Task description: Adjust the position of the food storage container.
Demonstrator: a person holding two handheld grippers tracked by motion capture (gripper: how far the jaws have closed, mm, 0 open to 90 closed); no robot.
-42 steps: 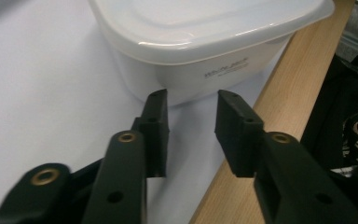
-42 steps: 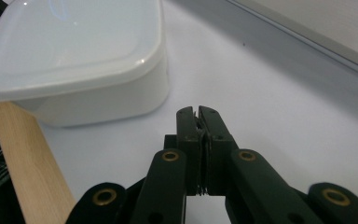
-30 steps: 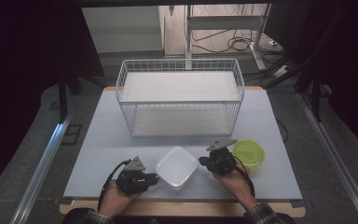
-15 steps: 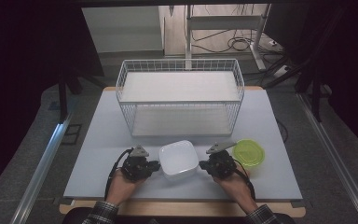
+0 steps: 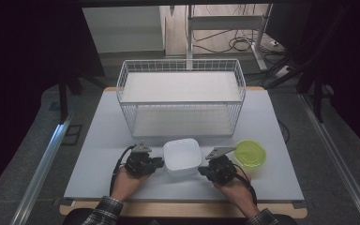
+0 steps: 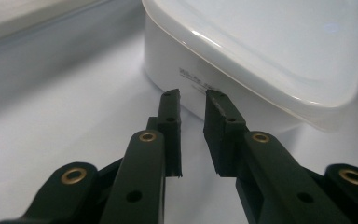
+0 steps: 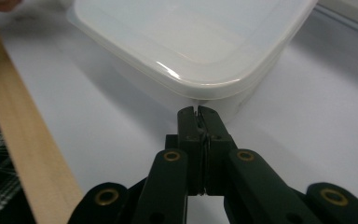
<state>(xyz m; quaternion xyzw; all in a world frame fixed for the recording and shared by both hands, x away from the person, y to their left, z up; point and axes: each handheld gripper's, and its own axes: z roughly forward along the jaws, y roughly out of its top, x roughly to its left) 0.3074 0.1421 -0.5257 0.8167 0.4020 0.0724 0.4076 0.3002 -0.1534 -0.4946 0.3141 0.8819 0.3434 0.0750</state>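
Pressing in from both sides, you have the white lidded container (image 5: pixel 182 155) bracketed between the two tongs, near the middle of the surface's (image 5: pixel 98 154) near edge and just in front of the wire basket (image 5: pixel 181 98). The left tongs (image 5: pixel 160 162) sit at its left wall, their jaws nearly together with a narrow gap and nothing between them; in the left gripper view the fingertips (image 6: pixel 214 100) stand just short of, or barely at, the wall below the lid's rim, and contact cannot be told for sure. Those jaws have just opened a touch. The right tongs (image 5: pixel 201 170) are fully closed on nothing, their joined tip at the container's near right corner (image 7: pixel 205 95) under the overhanging lid.

Held this way, the tongs look set to work as two blunt pushers rather than clamps: the box seems too wide for a single grip, so squeezing it between two closed tips is probably how you steady or lift it toward the basket.

The container stands upright, lid on top, turned slightly off square to the surface's edges. It is close to square with rounded corners, so its long axis is hard to tell. The green lidded bowl (image 5: pixel 250 153) sits apart, toward the right edge.
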